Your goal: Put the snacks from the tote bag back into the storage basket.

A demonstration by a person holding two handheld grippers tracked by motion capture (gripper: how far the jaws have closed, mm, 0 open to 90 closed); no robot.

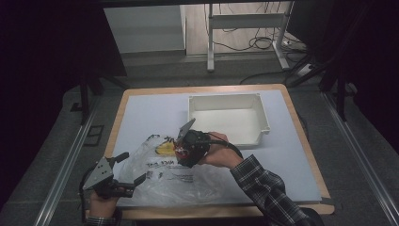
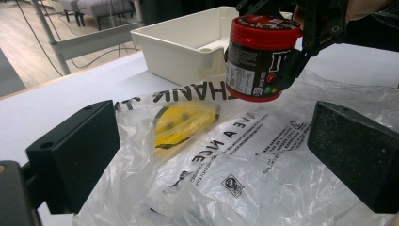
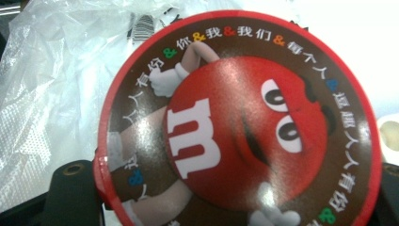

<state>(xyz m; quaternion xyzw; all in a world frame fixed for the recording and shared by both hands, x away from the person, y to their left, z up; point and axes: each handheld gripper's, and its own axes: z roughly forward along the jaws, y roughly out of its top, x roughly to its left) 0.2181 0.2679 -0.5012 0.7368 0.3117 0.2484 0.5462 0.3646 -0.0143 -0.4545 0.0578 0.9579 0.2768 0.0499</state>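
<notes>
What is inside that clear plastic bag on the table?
Through the plastic bag a yellow shape shows, possibly printing or something inside; I cannot tell which. The creased film hides the rest. The red-lidded candy tub is outside it, held above it in the right gripper jaws.

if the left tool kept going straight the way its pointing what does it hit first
Most likely the crinkled clear plastic bag with black print, which lies right ahead between the open jaws of the left tool. Beyond it come the red-lidded candy jar and the white plastic bin; depth is hard to judge.
</notes>
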